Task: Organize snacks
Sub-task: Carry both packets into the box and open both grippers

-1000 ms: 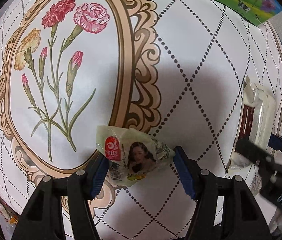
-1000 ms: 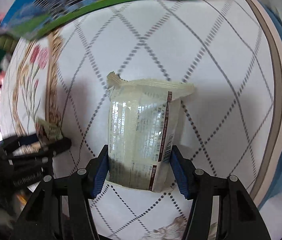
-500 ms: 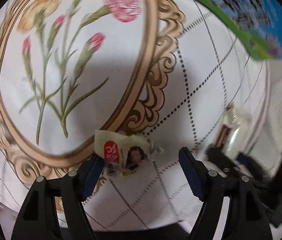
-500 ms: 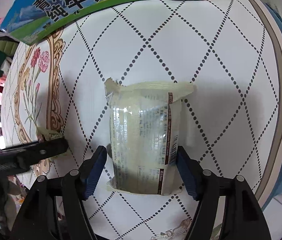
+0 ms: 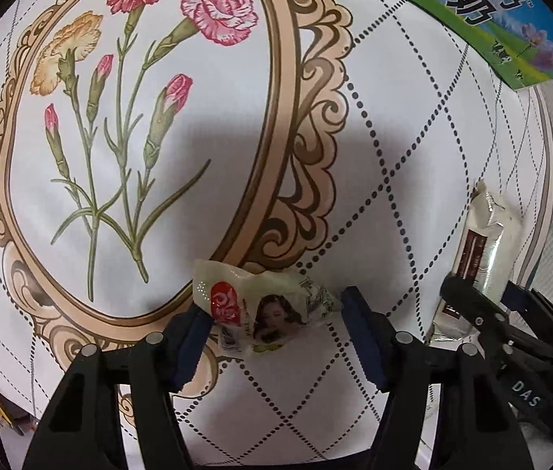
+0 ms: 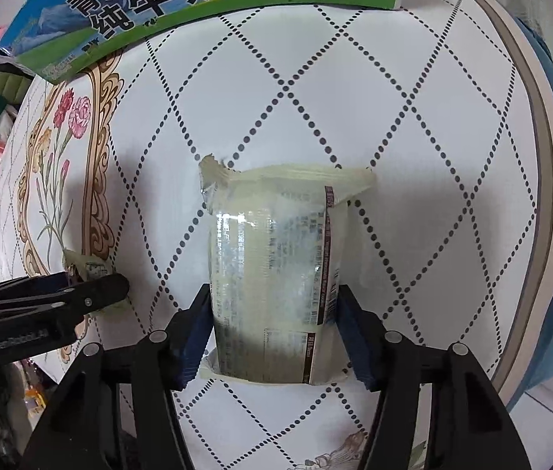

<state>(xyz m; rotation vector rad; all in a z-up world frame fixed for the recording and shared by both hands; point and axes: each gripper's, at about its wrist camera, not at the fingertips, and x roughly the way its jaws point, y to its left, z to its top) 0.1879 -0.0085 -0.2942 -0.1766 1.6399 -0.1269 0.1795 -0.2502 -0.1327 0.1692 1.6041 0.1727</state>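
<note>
Both wrist views look steeply down on a tablecloth [image 6: 413, 125] printed with a dotted diamond grid and a framed carnation motif.

Nearest, in the left wrist view, the left gripper [image 5: 276, 337] straddles a small crumpled sachet [image 5: 264, 313] that lies on the cloth at the lower edge of the ornate frame. Its jaws are closing: the left pad meets the sachet's left end, while a narrow gap shows between the right pad and the sachet's right end, so the grip is not yet made.

In the right wrist view, the right gripper [image 6: 274, 337] straddles the near end of a pale, glossy pouch [image 6: 276, 258], which lies flat with its torn seal pointing away. These jaws are closing too, and both blue pads appear to touch the pouch's sides; whether they press firmly cannot be told. The pouch lies to the right of the sachet, and each gripper shows at the edge of the other's view.

Farthest, a green and blue milk carton [image 6: 151, 4] stands at the far edge of the cloth.

Judged progress: early. Both snacks rest on the cloth, neither lifted nor grouped. No tray or other destination shows, so where they belong cannot be told. Securing, lifting and placing both remain.
</note>
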